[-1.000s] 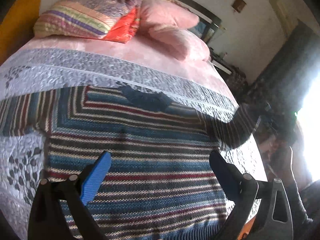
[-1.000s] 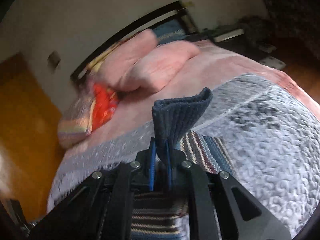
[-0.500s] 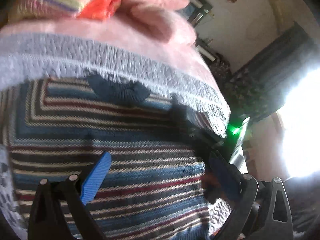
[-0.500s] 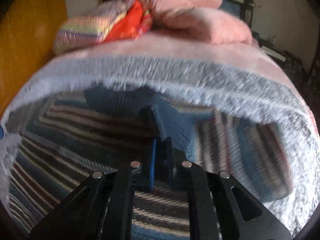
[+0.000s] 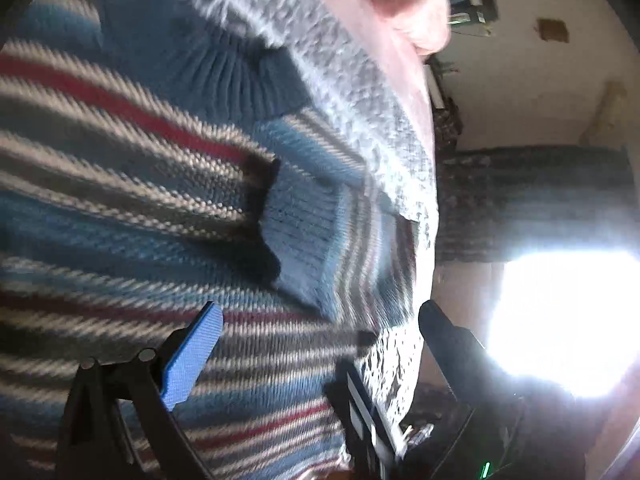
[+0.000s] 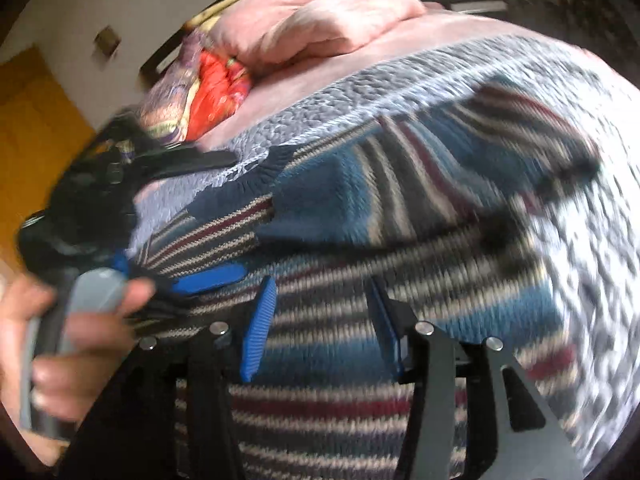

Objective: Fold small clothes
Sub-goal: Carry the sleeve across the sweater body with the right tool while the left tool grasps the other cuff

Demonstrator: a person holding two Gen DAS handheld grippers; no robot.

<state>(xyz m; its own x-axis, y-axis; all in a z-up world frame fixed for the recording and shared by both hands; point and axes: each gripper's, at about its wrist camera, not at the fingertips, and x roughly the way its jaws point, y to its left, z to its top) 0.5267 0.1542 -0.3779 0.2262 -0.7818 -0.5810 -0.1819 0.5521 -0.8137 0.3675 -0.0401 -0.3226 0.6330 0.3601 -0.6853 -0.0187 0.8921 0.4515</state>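
Right wrist view showed both claws, right [image 6: 320, 320] and left [image 5: 320, 328], gaping empty over the sweater [image 6: 400, 280]; the folded sleeve [image 6: 460, 168] probably wanted flattening first.

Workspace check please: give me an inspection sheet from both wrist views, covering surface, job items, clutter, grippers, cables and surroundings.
Surface: bed with a grey quilted bedspread; pink cover beyond it.
Job's things: striped knit sweater spread on the bedspread; one sleeve folded in across the body, its blue cuff lying on the stripes.
Clutter: pink pillows and a patterned cushion at the headboard.
Grippers: left gripper open, over the sweater; right gripper open, nothing between its fingers; a hand grips the left tool's handle.
Cables: nothing seen.
Surroundings: orange door, pale wall, bright window. Both views motion-blurred.
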